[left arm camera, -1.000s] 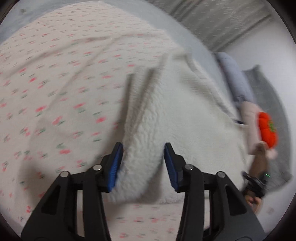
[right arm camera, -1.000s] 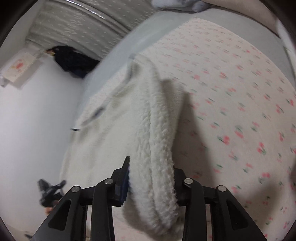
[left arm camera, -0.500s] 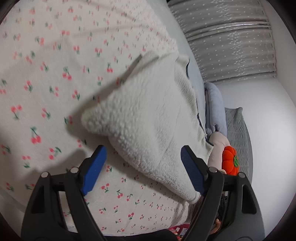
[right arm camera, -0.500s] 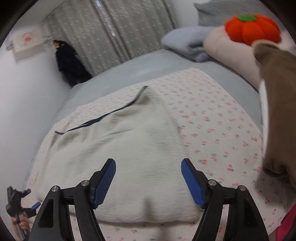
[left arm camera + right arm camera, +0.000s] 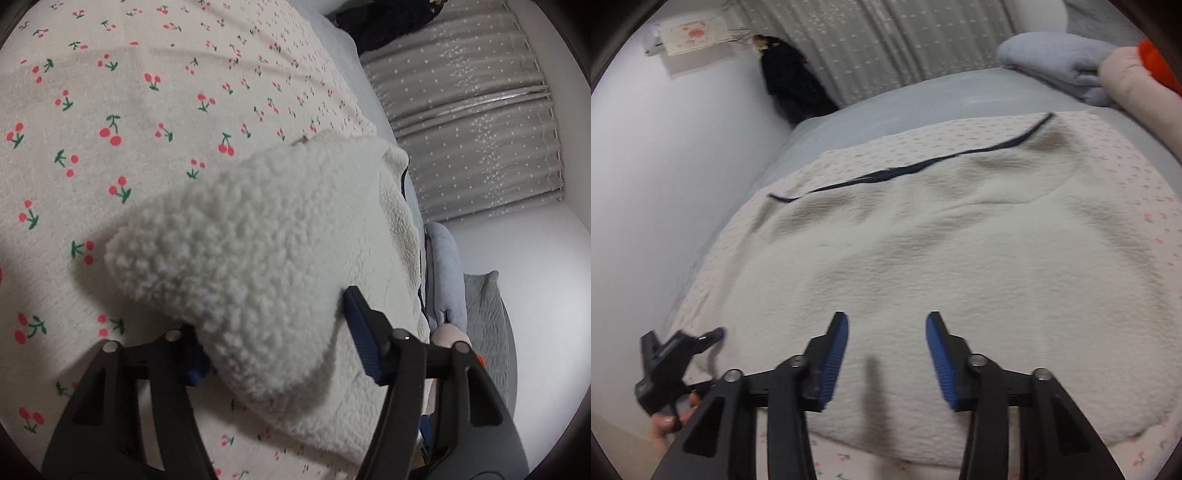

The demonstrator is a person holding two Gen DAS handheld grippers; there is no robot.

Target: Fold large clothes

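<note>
One white fleece garment [image 5: 923, 258] lies on the cherry-print bed [image 5: 110, 110]. Beyond it: one grey pillow [image 5: 1060, 59], one orange plush [image 5: 1156, 62]. Left gripper [image 5: 273, 343], just closing, pinches its corner; right gripper [image 5: 886, 354], just closing, hovers empty.

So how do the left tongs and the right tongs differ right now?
The left tongs have a bunched corner of the white fleece between their pads; the right tongs have nothing between theirs, over flat fleece. Left stand wider than right. Shared: blue pads, and both have just been closing.
</note>
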